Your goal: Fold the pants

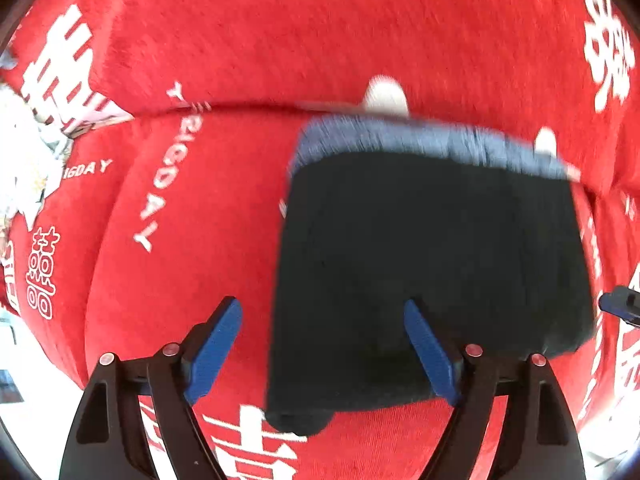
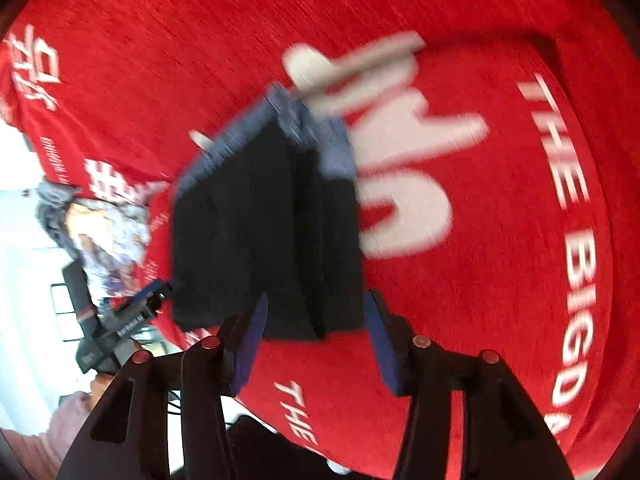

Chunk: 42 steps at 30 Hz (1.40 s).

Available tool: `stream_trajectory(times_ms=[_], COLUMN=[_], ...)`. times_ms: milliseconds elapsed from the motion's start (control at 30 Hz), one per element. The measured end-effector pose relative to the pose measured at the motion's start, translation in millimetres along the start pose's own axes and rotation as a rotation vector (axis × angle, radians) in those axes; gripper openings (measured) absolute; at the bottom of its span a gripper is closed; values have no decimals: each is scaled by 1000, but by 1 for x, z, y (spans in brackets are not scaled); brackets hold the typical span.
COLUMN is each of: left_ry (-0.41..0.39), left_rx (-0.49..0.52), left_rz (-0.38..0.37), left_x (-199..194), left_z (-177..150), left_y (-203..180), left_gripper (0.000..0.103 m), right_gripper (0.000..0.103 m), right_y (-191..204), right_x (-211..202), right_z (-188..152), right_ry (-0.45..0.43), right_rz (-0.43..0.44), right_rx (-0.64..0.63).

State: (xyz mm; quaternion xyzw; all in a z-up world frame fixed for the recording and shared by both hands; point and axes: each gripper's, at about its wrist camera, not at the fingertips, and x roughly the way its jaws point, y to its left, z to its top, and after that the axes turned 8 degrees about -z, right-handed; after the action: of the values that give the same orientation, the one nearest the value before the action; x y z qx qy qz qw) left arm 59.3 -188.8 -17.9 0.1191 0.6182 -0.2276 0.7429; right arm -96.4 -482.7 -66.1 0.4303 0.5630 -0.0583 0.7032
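I am holding both my left tongs (image 1: 322, 344) and right tongs (image 2: 316, 338) apart over the folded pants (image 1: 432, 264), gripping nothing.

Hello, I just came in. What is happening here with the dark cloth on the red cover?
A person is folding pants with two hand-held grippers. The dark pants lie in a compact folded stack on the red blanket, a gray-blue band showing along the far edge. The left gripper and the right gripper are both open near the stack and hold nothing. The pictures are blurred.
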Motion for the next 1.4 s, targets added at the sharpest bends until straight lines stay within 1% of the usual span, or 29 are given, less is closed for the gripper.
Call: stream_trajectory(times_ms=[100,200,233,267,300,333,367,400,467,500,567,600,633,667,700,733,767,800,833,867,900,933,1000,1033,1100,1200,1267,1333,1400], left_ry=[-23,-32,-16,3,18,20,16,1,-27,-13,24,30,25,21,27,46,65,87,102,120,133,126,104,119,146,177,177,174,177], left_rx=[-70,-97,-103,-109,-101,-82,-54,-33,-40,-57,-75,-58,-33,-16,-2,4,11,36,67,104,131,142,126,106,76,90,105,113,111], left_rz=[-5,-13,-27,-38,-45,-43,-35,-26,-21,-34,-50,-56,-68,-85,-118,-158,-173,-162,-139,-110,-88,-73,-73,-84,-106,-103,-90,-90,-89], left_x=[-6,10,23,30,40,48,55,58,56,57,51,44,36,29,22,21,20,23,27,34,41,44,42,41,39,37,32,30,29], left_z=[19,45,50,51,49,50,46,41,36,37,42,44,44,43,39,36,30,21,13,4,-6,-13,-15,-13,-9,-3,-3,-3,-4], left_y=[21,39,46,47,47,49,46,44,44,47,54,55,57,58,60,65,66,66,64,60,58,55,54,56,59,59,54,51,51], left_gripper=[84,84,84,84,84,84,85,86,92,92,92,92,92,92,92,92,92,92,92,92,92,92,92,92,92,92,92,92,103], right_gripper=[55,55,52,41,14,14,14,14,13,14,22,34,55,63,66,65,63,58,44,34,28,28,28,28,29,31,41,53,56], right_y=[17,38,42,45,45,52,56,57,53,52,50,48,45,46,45,45,45,42,39,33,27,20,11,8,4,5,8,8,14], right_x=[4,27,39,45,48,52,55,57,58,55,48,42,33,23,15,8,3,1,3,11,21,27,26,21,16,7,-3,-11,-17], right_z=[37,71,82,87,88,85,79,73,64,62,58,55,49,39,32,22,12,6,-1,-9,-16,-21,-29,-31,-33,-37,-40,-45,-50], right_ry=[-29,-44,-31,-15,-2,-3,-11,-14,-32,-41,-37,-29,-25,-29,-34,-36,-27,-18,-7,14,41,46,-5,25,18,19,5,-4,-13], right_rz=[26,-26,-49,-69,-106,-177,-210,-233,-253,-249,-242,-254,-267,-269,-259,-244,-234,-238,-245,-263,-277,-274,-255,-257,-252,-274,-297,-315,-321], right_rx=[-52,-112,-118,-123,-142,-184,-210,-221,-209,-179,-119,-103,-101,-109,-114,-123,-130,-128,-123,-108,-81,-47,20,23,54,68,79,93,98])
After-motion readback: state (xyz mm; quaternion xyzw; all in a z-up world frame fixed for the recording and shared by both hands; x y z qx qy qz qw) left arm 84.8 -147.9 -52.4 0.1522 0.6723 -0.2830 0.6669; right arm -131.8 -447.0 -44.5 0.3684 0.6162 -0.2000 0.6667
